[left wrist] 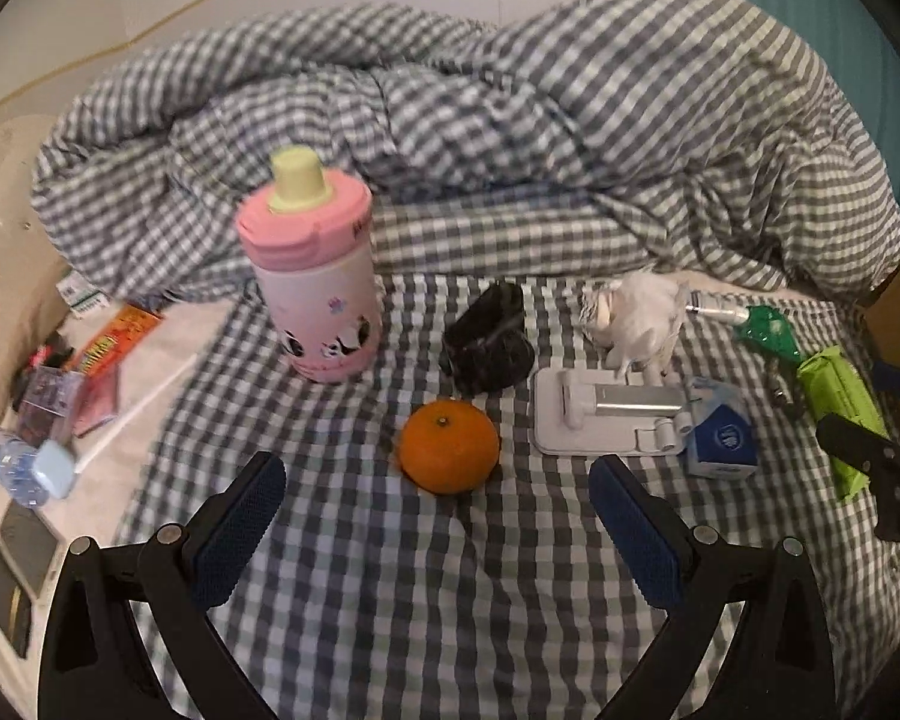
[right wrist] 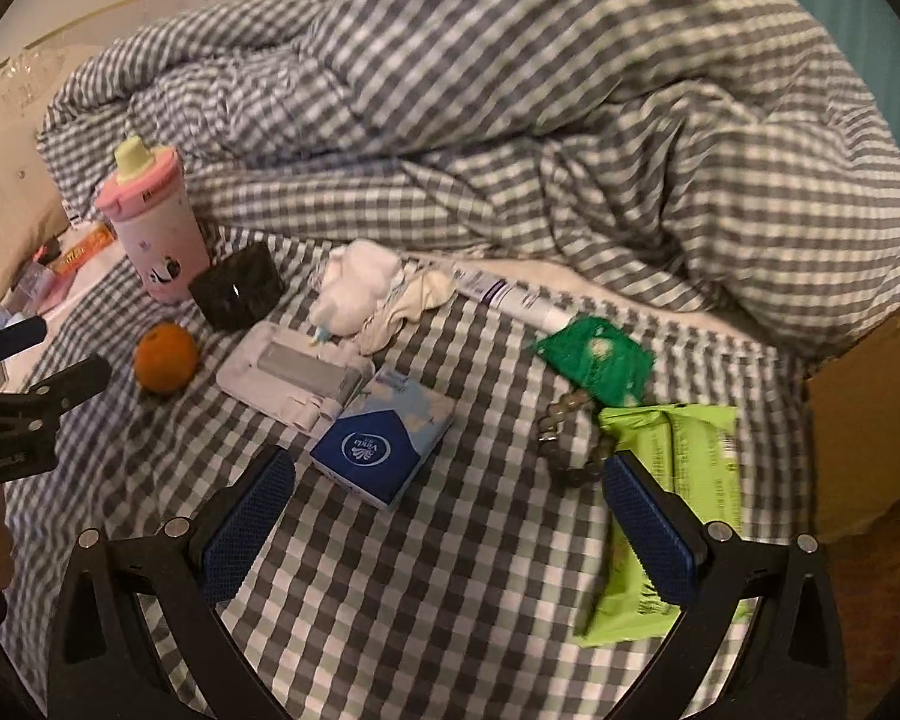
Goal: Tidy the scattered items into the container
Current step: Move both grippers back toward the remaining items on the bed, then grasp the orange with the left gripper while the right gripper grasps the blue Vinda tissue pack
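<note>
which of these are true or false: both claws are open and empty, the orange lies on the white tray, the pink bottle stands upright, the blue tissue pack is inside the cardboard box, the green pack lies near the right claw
1. Both the left claw and right claw are open and empty. True.
2. The orange lies on the white tray. False: it lies on the checked sheet beside the tray.
3. The pink bottle stands upright. True.
4. The blue tissue pack is inside the cardboard box. False: it lies on the sheet.
5. The green pack lies near the right claw. True.
</note>
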### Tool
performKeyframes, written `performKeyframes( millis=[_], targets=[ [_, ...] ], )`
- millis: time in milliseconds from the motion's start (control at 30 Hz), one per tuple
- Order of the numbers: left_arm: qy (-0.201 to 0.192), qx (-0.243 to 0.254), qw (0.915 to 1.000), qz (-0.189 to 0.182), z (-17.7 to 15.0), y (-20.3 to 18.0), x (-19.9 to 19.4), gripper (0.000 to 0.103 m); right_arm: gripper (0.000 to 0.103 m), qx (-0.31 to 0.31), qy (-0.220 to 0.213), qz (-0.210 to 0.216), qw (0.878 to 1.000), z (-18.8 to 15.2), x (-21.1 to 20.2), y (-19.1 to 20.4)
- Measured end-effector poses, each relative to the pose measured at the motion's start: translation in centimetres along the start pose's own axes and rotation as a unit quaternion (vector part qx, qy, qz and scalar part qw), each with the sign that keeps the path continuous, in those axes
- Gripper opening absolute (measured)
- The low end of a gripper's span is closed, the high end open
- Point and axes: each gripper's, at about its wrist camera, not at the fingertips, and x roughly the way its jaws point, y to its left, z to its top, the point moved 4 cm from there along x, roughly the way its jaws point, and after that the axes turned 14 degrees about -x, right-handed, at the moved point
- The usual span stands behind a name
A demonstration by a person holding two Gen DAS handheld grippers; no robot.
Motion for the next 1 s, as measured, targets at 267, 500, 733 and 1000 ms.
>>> performKeyframes(
  millis=[267,500,733,1000],
  targets=[
    [0.019,-0.002,0.9998,-0.003,-0.1,0.2,4.3,0.103,0.103,-0.004,0.025,0.011,1.0,-0.1,3.7,0.8],
    [0.037,-0.001,0.9992,-0.015,-0.2,-0.2,6.9,0.103,0.103,-0.005,0.038,0.022,0.999,-0.1,6.4,1.8],
    [0.05,-0.003,0.9984,-0.028,-0.2,-0.8,9.0,0.102,0.103,-0.011,0.046,0.023,0.999,0.0,8.2,2.1],
    [0.058,-0.024,0.9978,-0.02,-0.2,-0.5,10.3,0.058,0.101,-0.016,0.056,0.024,0.998,-0.5,9.2,2.7]
  ],
)
